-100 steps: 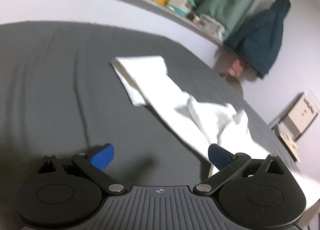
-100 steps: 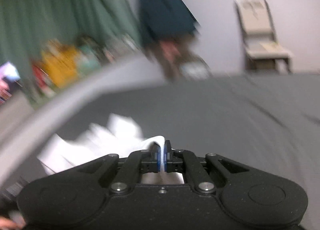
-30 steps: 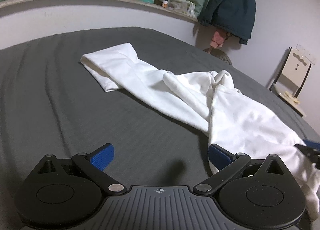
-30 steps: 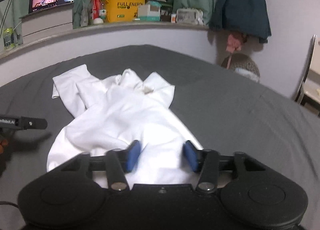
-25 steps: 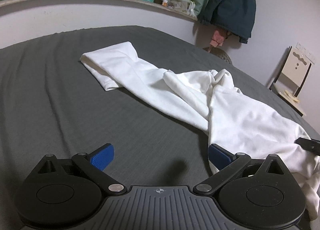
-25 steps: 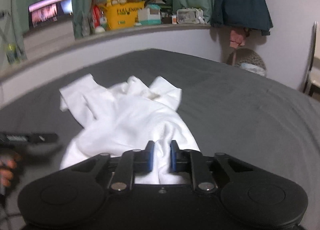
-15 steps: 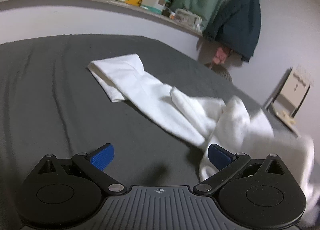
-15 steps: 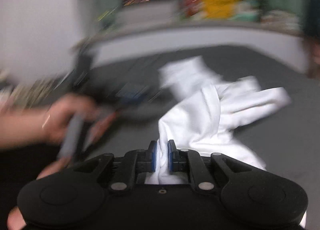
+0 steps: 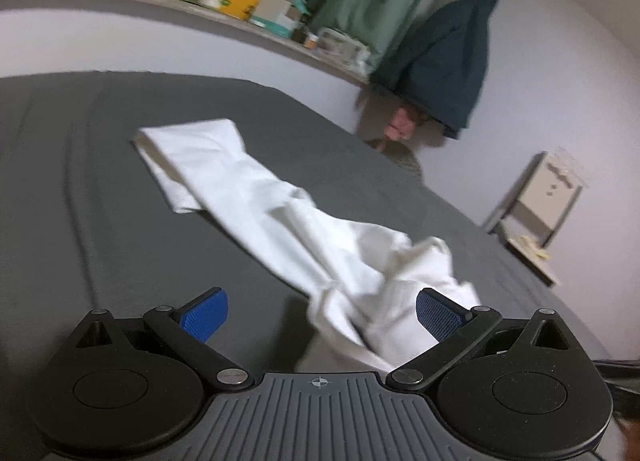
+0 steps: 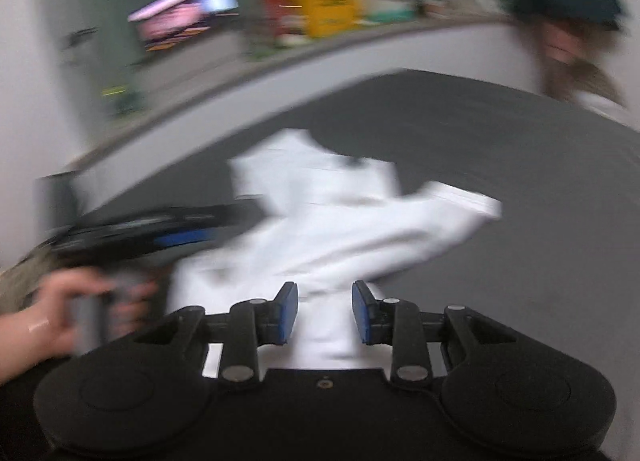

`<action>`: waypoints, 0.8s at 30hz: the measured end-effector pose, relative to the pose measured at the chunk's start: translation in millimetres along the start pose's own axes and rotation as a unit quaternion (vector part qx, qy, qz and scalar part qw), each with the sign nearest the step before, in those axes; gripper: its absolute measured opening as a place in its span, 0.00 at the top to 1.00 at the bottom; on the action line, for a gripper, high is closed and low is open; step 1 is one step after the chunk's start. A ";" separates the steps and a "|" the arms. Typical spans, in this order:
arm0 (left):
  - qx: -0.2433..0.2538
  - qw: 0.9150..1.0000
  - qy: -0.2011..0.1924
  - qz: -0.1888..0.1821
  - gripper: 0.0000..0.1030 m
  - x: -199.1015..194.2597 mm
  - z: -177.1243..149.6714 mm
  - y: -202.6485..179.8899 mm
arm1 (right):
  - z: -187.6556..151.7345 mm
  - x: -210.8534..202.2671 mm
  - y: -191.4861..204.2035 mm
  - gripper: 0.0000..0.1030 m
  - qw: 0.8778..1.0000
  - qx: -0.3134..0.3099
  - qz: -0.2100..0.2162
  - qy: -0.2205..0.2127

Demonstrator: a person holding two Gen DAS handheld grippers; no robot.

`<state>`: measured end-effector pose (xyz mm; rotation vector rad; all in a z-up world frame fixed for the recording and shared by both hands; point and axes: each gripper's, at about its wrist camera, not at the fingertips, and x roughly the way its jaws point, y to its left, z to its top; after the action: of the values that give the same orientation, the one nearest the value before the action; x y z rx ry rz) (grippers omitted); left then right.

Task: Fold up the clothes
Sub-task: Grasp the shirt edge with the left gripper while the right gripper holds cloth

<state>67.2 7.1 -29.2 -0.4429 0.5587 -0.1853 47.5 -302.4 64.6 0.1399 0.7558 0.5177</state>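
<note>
Bunched up since a second ago, the white cotton shirt (image 9: 304,217) lies rumpled on the grey bed (image 9: 80,181). Right gripper (image 10: 325,311) jaws are opening, apparently letting cloth go; left gripper (image 9: 320,313) gapes wide. Next: spread it flat.

Each camera sits low on its hand-held gripper and looks forward and a bit down across the grey bed (image 9: 100,181). Both are close to the white shirt (image 9: 320,245). Both see the shirt, the bed and the shelf (image 10: 360,41) behind. The right view is blurry.
</note>
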 end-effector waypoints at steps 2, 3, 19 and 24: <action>0.005 0.999 0.030 -0.027 0.00 2.2 -2.8 -4.7 | 0.5 11.1 -18.2 0.71 0.998 0.062 0.018 -0.001; 0.011 0.998 0.045 -0.030 0.00 3.6 -6.1 -7.9 | 2.1 16.0 -26.6 0.70 0.995 0.096 0.039 -0.002; 0.029 0.999 0.036 -0.002 0.95 -23.6 -16.9 -21.5 | -12.6 58.8 -27.1 0.87 0.952 0.260 0.143 -0.081; 0.042 0.999 -0.026 0.023 0.96 -50.9 2.2 -38.2 | -1.5 25.6 -44.5 0.89 0.931 0.279 0.148 -0.181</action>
<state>23.9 -11.5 13.8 -0.3513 0.5079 -0.1525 79.8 -328.3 34.2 0.8691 0.5002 0.5294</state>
